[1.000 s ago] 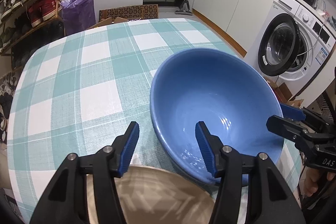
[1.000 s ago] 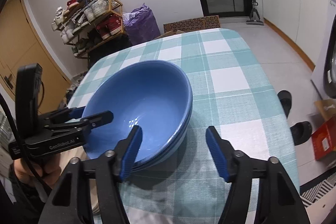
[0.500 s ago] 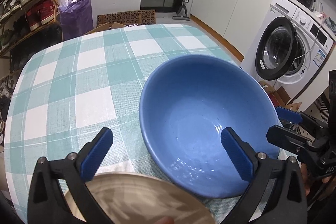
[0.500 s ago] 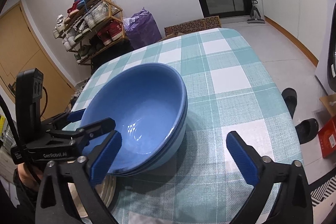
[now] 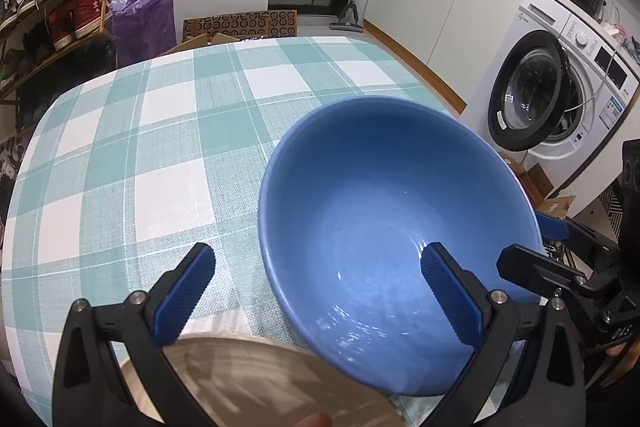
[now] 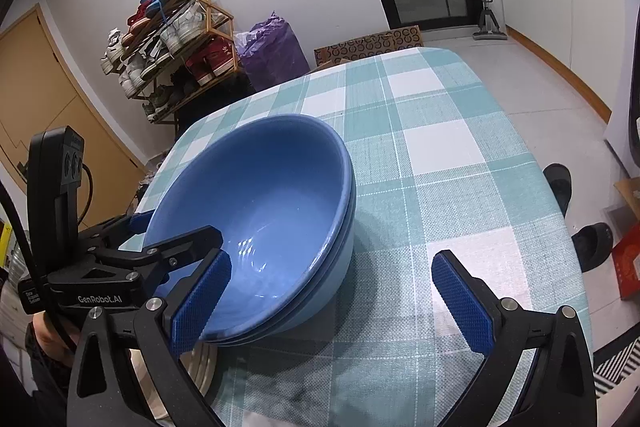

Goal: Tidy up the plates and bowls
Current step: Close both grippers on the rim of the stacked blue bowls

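Your left gripper point(image 5: 318, 289) and right gripper point(image 6: 332, 301) both gape wide, clamping nothing, flanking the nested blue bowls point(image 6: 256, 227) on the checked tablecloth point(image 6: 440, 147), their near rim overhanging a beige plate point(image 5: 248, 379)

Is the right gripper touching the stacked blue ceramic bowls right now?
Cannot tell. In the right wrist view the right gripper stands wide open, and its left pad overlaps the rim of the blue bowls, so neither contact nor a gap shows plainly.

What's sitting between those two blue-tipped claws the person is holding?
The stack of blue bowls. In the right wrist view, the left gripper straddles its far rim; the right gripper stands open near its other side.
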Tool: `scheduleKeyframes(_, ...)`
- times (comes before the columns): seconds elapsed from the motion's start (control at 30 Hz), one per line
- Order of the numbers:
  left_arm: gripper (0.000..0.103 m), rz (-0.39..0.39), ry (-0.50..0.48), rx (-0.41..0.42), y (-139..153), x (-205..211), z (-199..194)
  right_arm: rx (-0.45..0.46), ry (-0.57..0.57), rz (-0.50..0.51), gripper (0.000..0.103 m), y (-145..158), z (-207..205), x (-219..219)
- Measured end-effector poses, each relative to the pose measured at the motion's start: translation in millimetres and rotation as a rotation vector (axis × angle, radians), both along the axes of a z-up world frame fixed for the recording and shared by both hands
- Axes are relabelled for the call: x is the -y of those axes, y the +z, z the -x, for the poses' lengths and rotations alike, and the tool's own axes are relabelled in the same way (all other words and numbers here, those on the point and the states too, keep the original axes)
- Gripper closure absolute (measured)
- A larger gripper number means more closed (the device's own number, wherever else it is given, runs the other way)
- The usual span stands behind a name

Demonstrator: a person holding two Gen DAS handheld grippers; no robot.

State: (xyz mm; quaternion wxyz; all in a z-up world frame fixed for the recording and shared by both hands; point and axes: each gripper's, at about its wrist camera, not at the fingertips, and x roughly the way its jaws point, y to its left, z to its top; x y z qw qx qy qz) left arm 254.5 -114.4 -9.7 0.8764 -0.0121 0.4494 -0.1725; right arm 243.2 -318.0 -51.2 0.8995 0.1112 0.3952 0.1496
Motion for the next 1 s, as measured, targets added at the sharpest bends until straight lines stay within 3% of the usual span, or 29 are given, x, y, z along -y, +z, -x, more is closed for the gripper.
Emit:
scheduleKeyframes(0.4,0.0,0.039,0.001,-0.034,-5.7,-1.9,-6.9,-0.018,-0.004,-0.068,0.002,-9.3,-4.2,1.0)
scheduleKeyframes(0.53,0.003,0.068,-0.006,-0.046,-6.5,-3.8,-6.1,-0.034,0.006,-0.084,0.018,-9.9,-4.4,1.6)
scheduleKeyframes(0.6,0.004,0.084,-0.02,-0.042,-5.1,-3.8,-3.8,-0.037,0.002,-0.085,0.021,-10.0,-4.6,3.4)
scheduleKeyframes(0.83,0.028,0.156,-0.028,-0.069,-1.6,-9.4,0.6,-0.026,0.012,-0.101,0.032,-6.9,-0.7,3.8)
scheduleKeyframes(0.9,0.039,0.178,-0.022,-0.082,-1.7,-11.8,1.1,-0.025,0.018,-0.106,0.04,-6.9,-0.4,3.5)
scheduleKeyframes(1.0,0.046,0.192,-0.011,-0.099,-1.8,-14.4,2.0,-0.016,0.003,-0.118,0.051,-6.5,0.9,2.9)
